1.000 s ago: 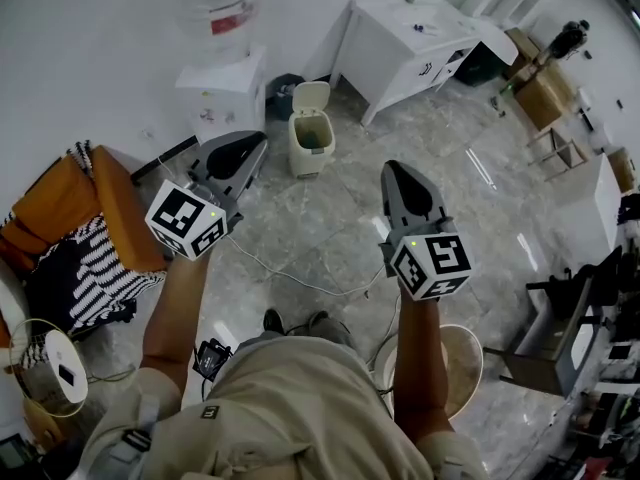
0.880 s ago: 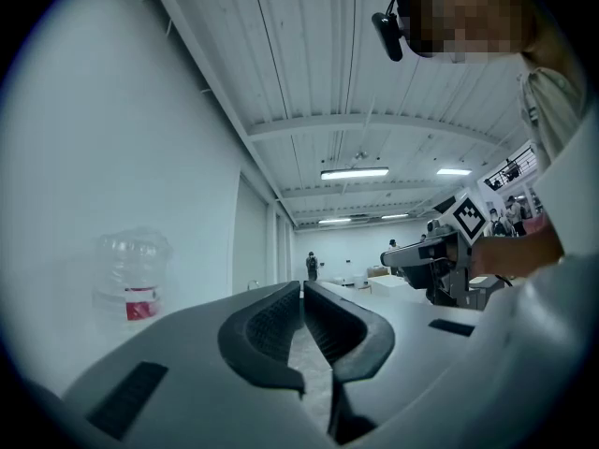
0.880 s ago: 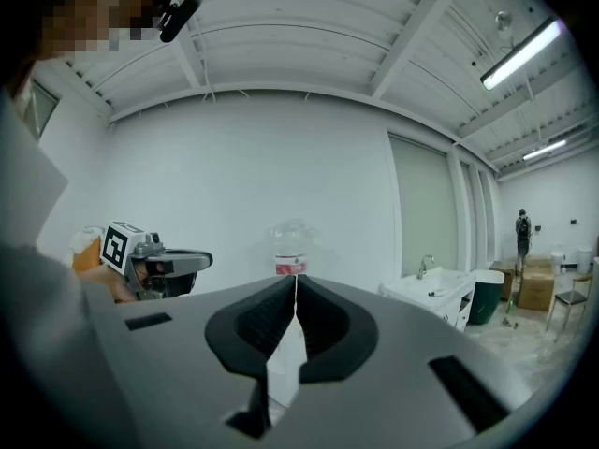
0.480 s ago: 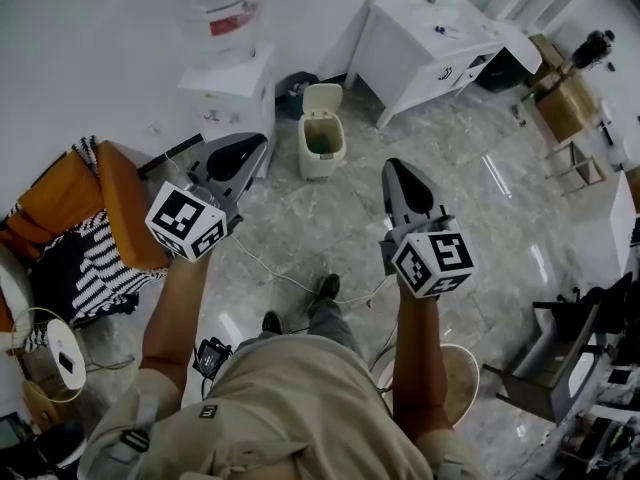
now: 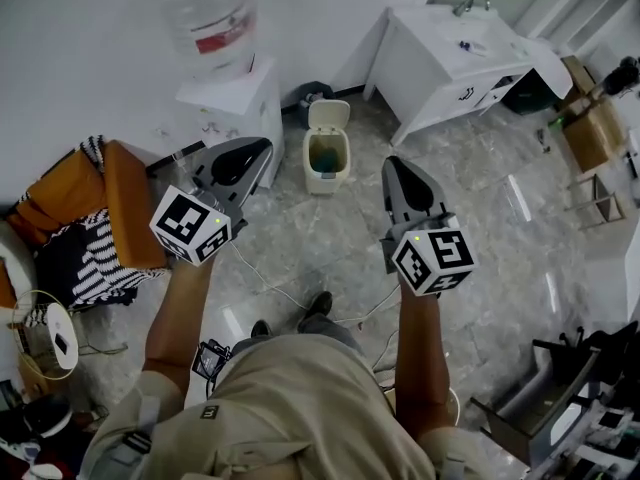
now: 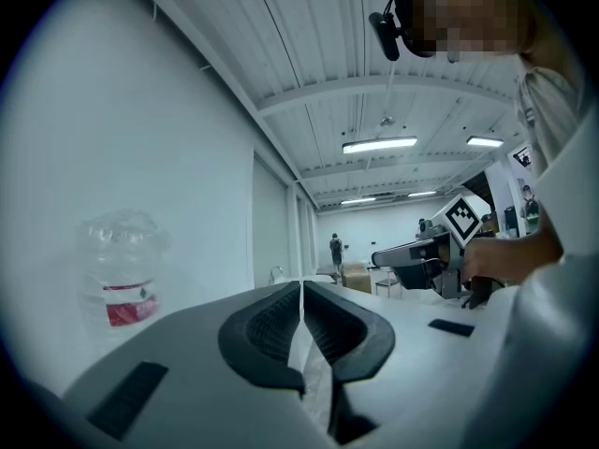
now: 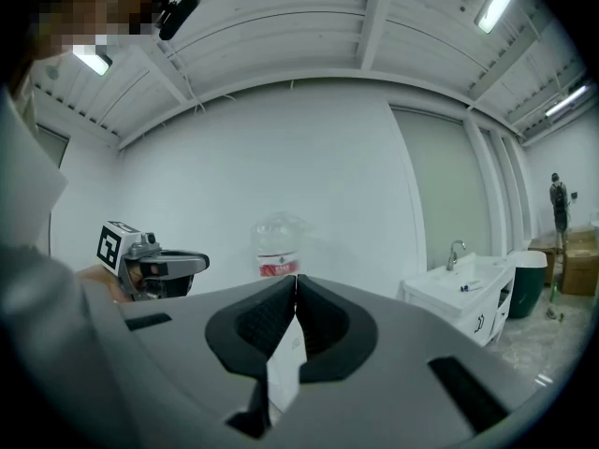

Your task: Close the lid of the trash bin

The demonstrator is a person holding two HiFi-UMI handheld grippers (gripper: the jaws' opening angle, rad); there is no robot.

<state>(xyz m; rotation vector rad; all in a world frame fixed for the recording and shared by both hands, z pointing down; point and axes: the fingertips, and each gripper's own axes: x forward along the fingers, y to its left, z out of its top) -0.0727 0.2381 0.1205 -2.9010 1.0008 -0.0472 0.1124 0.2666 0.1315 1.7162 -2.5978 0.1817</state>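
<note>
I see a grey marbled floor (image 5: 330,233) and a white wall (image 5: 90,28) behind. A white water dispenser (image 5: 235,98) with a clear bottle (image 5: 208,18) on top stands against the wall. White sink cabinet (image 5: 450,68) to the right. Orange chair (image 5: 125,203) at left with a striped cloth (image 5: 85,268) on it. Strip lights (image 6: 379,145) lit on the ribbed ceiling (image 6: 309,26).

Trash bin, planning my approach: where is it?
Head view, upper centre: the trash bin stands open on the floor between the water dispenser, left, and the sink cabinet, right.
</note>
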